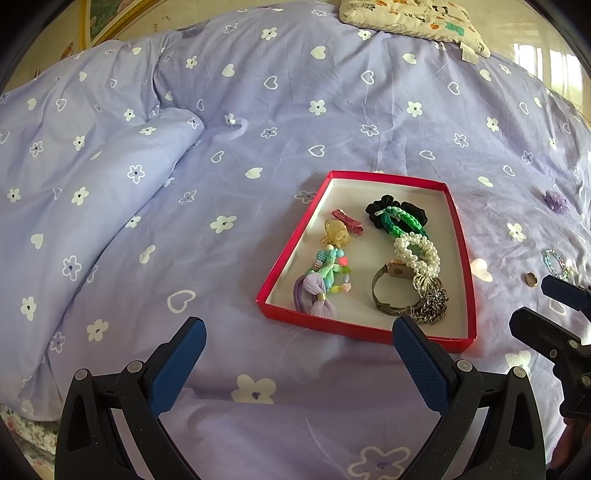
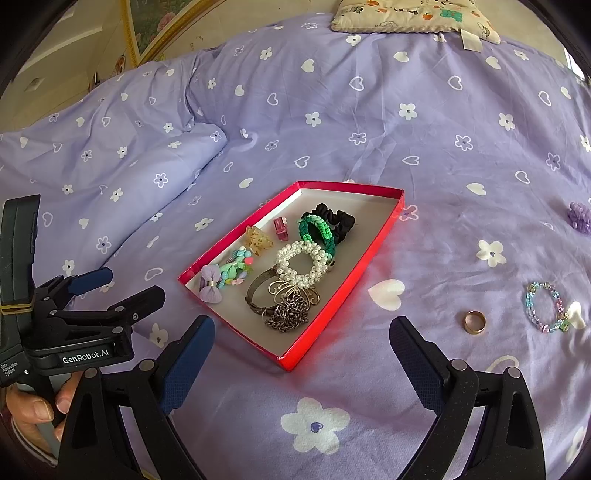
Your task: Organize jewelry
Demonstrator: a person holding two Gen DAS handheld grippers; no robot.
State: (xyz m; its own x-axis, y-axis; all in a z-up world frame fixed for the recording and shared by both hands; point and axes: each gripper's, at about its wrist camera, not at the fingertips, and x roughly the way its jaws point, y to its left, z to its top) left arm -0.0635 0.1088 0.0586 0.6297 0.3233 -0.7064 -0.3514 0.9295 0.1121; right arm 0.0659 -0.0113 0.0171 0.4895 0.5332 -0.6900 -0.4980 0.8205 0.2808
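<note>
A red box lid (image 1: 463, 236) (image 2: 384, 225) with a white inside lies on the bed. It holds a pearl bracelet (image 2: 301, 264), green braided band (image 2: 319, 230), black scrunchie (image 2: 338, 219), metal chain (image 2: 290, 314), watch (image 1: 391, 291), hair clips and a purple bow (image 2: 209, 286). On the sheet to its right lie a gold ring (image 2: 474, 322) (image 1: 531, 278), a pastel bead bracelet (image 2: 545, 308) and a purple flower piece (image 2: 580, 216). My left gripper (image 1: 299, 345) is open, empty, just before the lid. My right gripper (image 2: 301, 341) is open, empty, near the lid's near corner.
The bed has a lilac sheet with white flowers and hearts (image 1: 258, 110). A folded quilt ridge (image 1: 110, 177) lies at the left. A patterned pillow (image 2: 406, 14) sits at the far edge. The left gripper's body (image 2: 74, 325) and the hand holding it show at the right wrist view's left.
</note>
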